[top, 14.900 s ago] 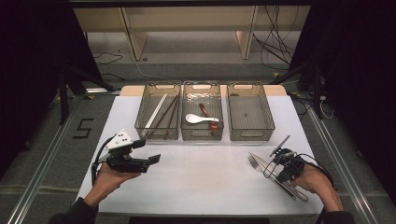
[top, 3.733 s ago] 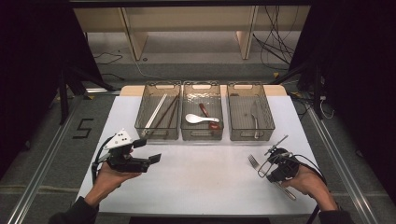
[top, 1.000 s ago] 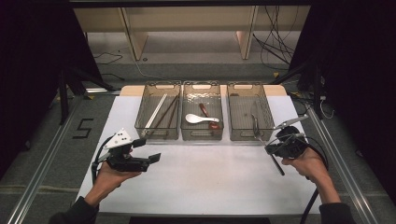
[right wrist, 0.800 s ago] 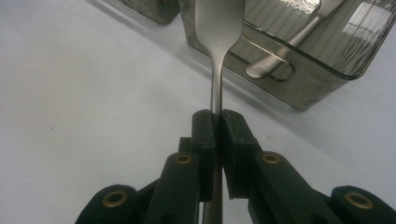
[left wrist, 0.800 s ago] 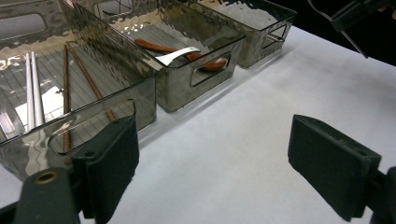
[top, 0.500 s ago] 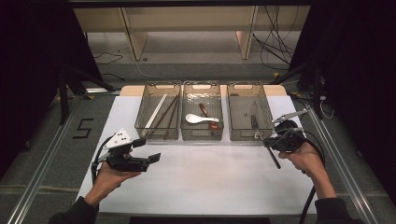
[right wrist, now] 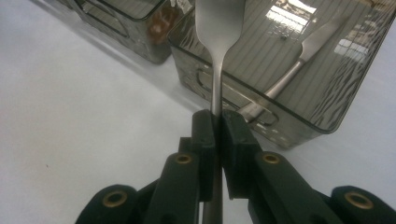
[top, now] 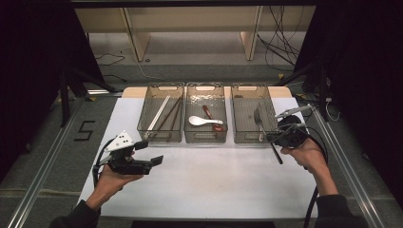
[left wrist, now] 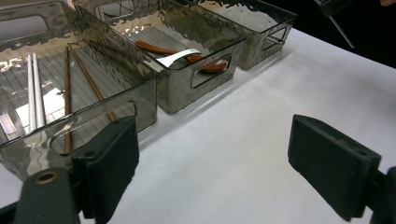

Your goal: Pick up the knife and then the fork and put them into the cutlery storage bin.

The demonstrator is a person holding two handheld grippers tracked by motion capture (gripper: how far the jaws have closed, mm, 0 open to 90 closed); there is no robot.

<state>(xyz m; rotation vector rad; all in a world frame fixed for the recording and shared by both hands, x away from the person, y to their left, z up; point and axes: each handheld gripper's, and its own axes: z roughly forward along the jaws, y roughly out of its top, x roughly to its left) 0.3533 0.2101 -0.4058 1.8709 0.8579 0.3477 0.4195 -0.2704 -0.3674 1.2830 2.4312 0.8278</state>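
change: my right gripper (right wrist: 215,122), clamped on the fork (right wrist: 218,28), has carried it from the near table to the right bin (top: 250,114) | left gripper (top: 151,152): jaws apart, idle | next: lower and release

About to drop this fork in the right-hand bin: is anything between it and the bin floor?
Nothing blocks the drop. The fork, clamped in the right gripper, hangs over the right bin; a knife already lies inside, off to one side.

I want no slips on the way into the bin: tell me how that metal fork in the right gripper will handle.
The fork looks like polished metal, so probably stiff but slippery. The right gripper pinches only its thin handle, so it may pivot. Dropped into the right bin, it would likely clatter against the knife rather than break.
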